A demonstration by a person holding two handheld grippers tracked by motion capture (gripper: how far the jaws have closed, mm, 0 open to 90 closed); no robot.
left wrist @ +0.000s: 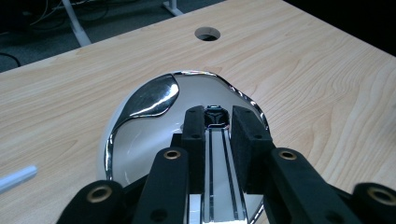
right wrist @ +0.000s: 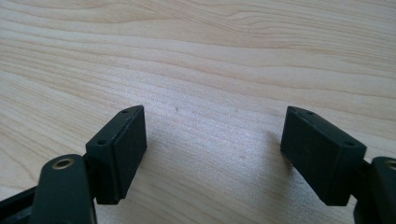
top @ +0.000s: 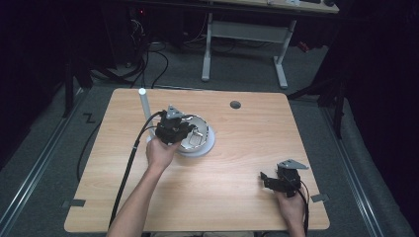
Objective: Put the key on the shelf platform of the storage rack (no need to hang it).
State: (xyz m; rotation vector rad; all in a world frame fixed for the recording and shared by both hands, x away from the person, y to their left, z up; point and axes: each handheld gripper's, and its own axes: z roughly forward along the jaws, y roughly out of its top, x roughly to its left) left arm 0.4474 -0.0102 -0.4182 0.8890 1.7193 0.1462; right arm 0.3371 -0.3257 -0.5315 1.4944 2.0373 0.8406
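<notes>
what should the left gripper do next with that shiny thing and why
Probably lift gently. The left gripper sits over the shiny metal piece on the white base, its jaws narrowly around a raised strip, apparently gripping it. The right gripper is open over bare table, free to help.

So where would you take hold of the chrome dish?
Probably by its thin wavy rim, coming down from above with one jaw inside and one outside. The chrome dish is wide, rounded and mirror-smooth, so jaws across its body would likely slip. The near edge, by the left gripper, looks easiest to reach.
</notes>
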